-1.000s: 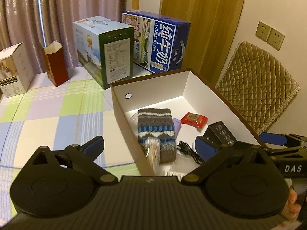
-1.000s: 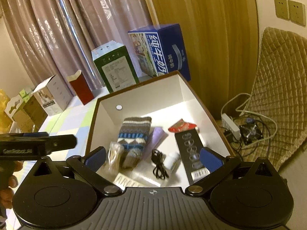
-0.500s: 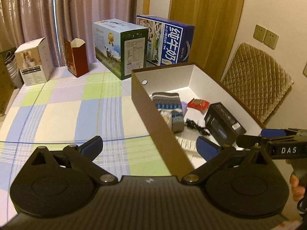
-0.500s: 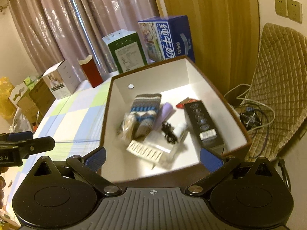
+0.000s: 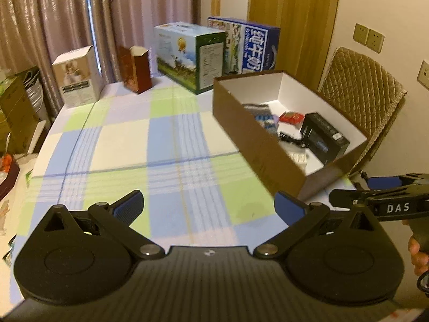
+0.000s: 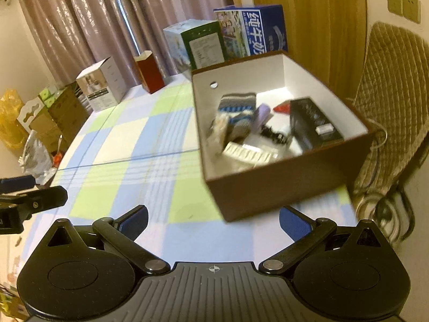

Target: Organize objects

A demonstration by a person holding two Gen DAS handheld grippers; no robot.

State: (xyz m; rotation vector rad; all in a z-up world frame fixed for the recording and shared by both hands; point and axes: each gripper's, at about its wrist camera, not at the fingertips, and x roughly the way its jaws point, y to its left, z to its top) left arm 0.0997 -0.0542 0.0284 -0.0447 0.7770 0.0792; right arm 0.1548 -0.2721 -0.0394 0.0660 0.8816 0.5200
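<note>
**Both tools empty, the loaded box waits on the right**

Starting at the left: the left tool (image 5: 207, 205) hangs over the checked tabletop (image 5: 120, 145), fingers spread wide, nothing between them. Under it is bare cloth only. Further right, the right tool (image 6: 213, 221) is likewise spread and empty, low over the tabletop just short of the near corner of the brown box (image 6: 281, 187).

The brown box stands at the right side of the tabletop, open at the top, with the small goods lying inside it. Left to right in there: a striped knitted sock (image 6: 237, 112), soft and limp, best pinched mid-body where the knit bunches; a pale strip packet (image 6: 248, 154), flat and light, hard to get under; a black cable (image 6: 272, 134), floppy and prone to trail; a long black carton (image 6: 313, 123), stiff and square-edged, the easy one, taken across its narrow width; a small red sachet (image 5: 291, 117) behind, thin and likely slippery.

The box itself looks like thin card, so I'd expect the walls to flex if squeezed; a wall's top rim looks the best place to grip.
</note>
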